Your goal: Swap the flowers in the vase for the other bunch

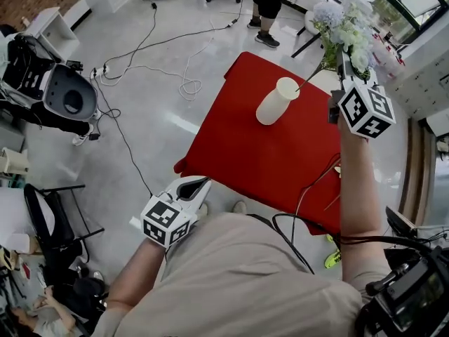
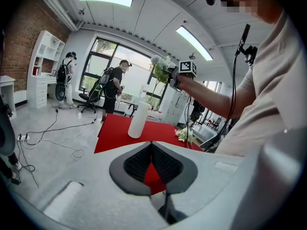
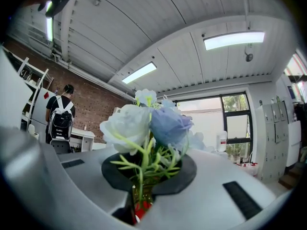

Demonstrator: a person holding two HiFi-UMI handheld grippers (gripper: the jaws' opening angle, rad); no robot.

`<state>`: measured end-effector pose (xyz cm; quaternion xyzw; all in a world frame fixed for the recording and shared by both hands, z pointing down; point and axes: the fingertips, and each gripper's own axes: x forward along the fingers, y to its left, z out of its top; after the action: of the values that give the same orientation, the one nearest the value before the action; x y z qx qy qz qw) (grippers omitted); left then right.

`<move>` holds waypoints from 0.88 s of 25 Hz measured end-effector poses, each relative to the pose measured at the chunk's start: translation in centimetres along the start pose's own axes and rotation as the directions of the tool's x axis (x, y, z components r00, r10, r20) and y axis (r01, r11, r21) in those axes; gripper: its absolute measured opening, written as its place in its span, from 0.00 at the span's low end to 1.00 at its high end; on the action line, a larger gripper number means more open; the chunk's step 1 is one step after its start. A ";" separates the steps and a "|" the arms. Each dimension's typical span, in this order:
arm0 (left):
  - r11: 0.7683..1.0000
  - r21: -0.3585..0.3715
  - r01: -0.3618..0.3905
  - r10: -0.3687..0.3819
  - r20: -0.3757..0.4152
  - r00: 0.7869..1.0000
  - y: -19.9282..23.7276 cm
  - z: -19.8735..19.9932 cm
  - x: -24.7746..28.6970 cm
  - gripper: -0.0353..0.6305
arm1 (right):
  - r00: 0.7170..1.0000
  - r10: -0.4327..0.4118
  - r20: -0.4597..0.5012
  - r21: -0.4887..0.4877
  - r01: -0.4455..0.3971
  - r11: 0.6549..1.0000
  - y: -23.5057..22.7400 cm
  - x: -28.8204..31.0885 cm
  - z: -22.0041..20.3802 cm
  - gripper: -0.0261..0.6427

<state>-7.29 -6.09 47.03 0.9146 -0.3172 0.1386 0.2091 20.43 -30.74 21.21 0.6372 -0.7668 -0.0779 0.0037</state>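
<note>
A white vase (image 1: 276, 101) (image 2: 138, 120) stands upright on the red table (image 1: 238, 146). My right gripper (image 1: 342, 63) (image 3: 146, 176) is shut on the stems of a bunch of white and pale blue flowers (image 1: 344, 23) (image 3: 148, 123), held up to the right of the vase. A thin stem end slants down to beside the vase's mouth. Another bunch of pale flowers (image 2: 185, 135) lies on the table's right side, mostly hidden behind my right arm in the head view. My left gripper (image 1: 197, 186) (image 2: 151, 152) hovers by the table's near left corner, shut with nothing in it.
Cables (image 1: 165, 62) trail over the floor left of the table. A black cable (image 1: 309, 188) crosses the table's near right part. People (image 2: 115, 87) stand by the far windows. A black chair (image 1: 52, 223) and grey equipment (image 1: 66, 97) are at the left.
</note>
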 end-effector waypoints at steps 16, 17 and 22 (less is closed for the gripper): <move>0.997 -0.036 -0.064 0.064 -0.006 0.998 1.1 0.3 -0.4 0.06 | 0.996 0.087 -0.007 -0.036 -0.087 0.996 3.0 2.6 -6.0 0.12; 0.997 -0.036 -0.065 0.065 -0.008 0.998 1.1 0.3 -0.3 0.06 | 0.996 0.090 -0.011 -0.038 -0.091 0.995 3.1 2.7 -6.5 0.12; 0.997 -0.033 -0.075 0.075 -0.011 0.997 1.0 0.0 -0.7 0.06 | 0.994 0.107 -0.033 -0.064 -0.109 0.992 4.0 2.4 -8.9 0.12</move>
<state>-8.47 -6.46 47.02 0.8978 -0.3525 0.1453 0.2204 17.00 -33.35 30.27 0.5953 -0.7971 -0.0931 0.0402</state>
